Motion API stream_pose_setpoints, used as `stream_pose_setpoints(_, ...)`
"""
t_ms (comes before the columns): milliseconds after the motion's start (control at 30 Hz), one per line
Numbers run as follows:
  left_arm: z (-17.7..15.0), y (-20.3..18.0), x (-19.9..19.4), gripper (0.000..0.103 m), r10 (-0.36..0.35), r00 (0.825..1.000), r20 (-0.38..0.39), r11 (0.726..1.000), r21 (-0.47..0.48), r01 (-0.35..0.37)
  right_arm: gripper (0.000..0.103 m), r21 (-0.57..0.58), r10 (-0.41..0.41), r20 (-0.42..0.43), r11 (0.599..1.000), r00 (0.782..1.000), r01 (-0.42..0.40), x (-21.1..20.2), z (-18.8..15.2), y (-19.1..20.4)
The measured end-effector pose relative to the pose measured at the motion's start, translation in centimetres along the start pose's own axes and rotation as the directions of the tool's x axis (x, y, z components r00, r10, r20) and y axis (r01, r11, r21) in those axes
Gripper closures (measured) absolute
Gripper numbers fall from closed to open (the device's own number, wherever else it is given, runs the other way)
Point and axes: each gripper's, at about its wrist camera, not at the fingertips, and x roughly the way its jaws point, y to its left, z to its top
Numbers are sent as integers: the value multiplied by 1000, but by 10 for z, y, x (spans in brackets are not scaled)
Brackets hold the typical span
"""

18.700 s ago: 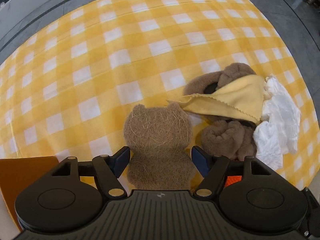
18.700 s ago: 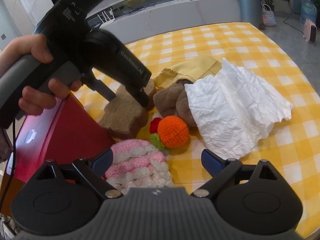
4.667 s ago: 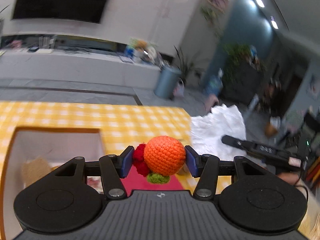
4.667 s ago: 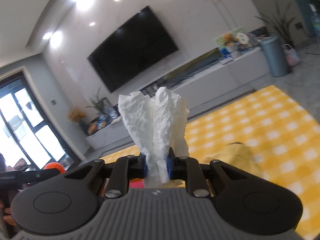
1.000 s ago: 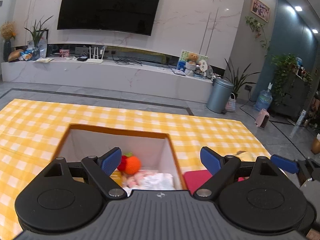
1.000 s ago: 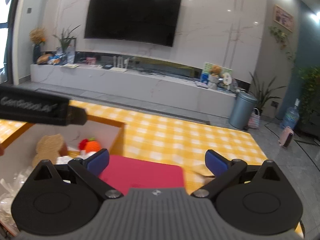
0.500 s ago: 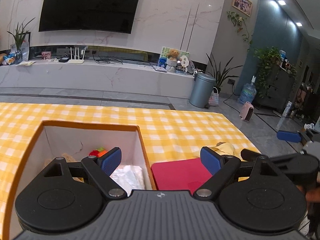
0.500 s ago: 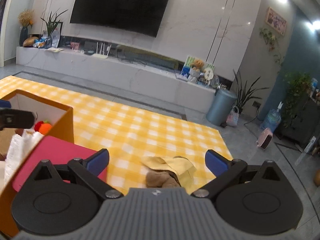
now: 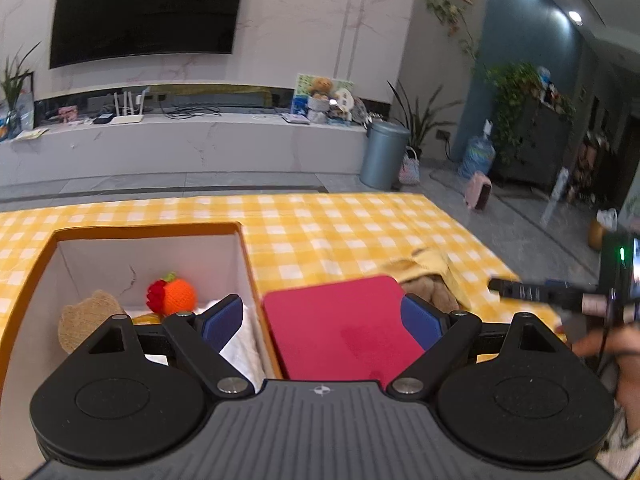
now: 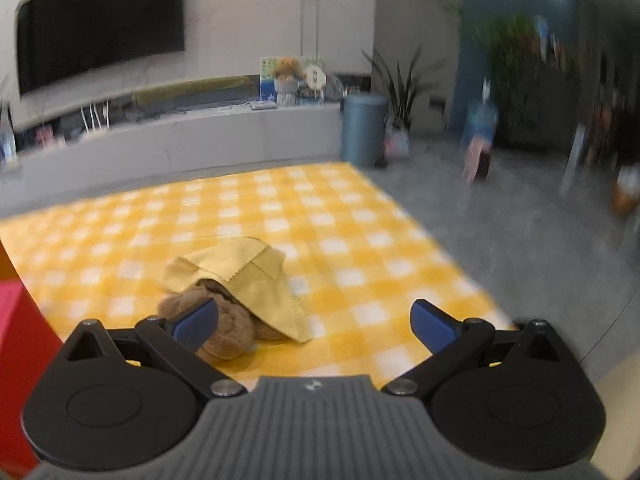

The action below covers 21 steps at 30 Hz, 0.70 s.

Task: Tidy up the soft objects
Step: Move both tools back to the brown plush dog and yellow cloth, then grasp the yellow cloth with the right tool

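Above the checked cloth [image 10: 320, 208], left gripper [image 9: 322, 316] and right gripper [image 10: 316, 318] level, wide apart, seemingly empty.

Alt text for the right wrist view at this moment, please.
The open, empty right gripper hangs over a yellow checked tablecloth, where a yellow cloth drapes over a brown plush toy. A living room lies blurred behind.

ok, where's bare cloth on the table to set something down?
Free: checked tablecloth beyond and right of the yellow cloth draped over the brown plush. Crowded: near-left, where the red lid adjoins the box.
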Motion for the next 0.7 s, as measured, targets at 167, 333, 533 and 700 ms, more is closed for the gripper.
stream_pose_setpoints(167, -5, -32, 6, 0, -7, 1000, -27, 995, 103, 10, 3, 42, 99, 82, 994, 992, -102, 12, 6, -7)
stream_pose_setpoints(333, -3, -51, 15, 0, -12, 996, -93, 995, 99, 21, 3, 17, 137, 47, 990, 989, -138, 40, 5, 3)
stream_pose_setpoints(533, 9, -68, 27, 0, -54, 986, -159, 996, 61, 65, 3, 50, 129, 64, 990, 990, -132, 44, 10, -1)
stream_pose_setpoints(700, 15, -82, 42, 0, -126, 973, -195, 986, 85, 145, 3, 202, 147, 92, 966, 985, -163, 40, 15, -30)
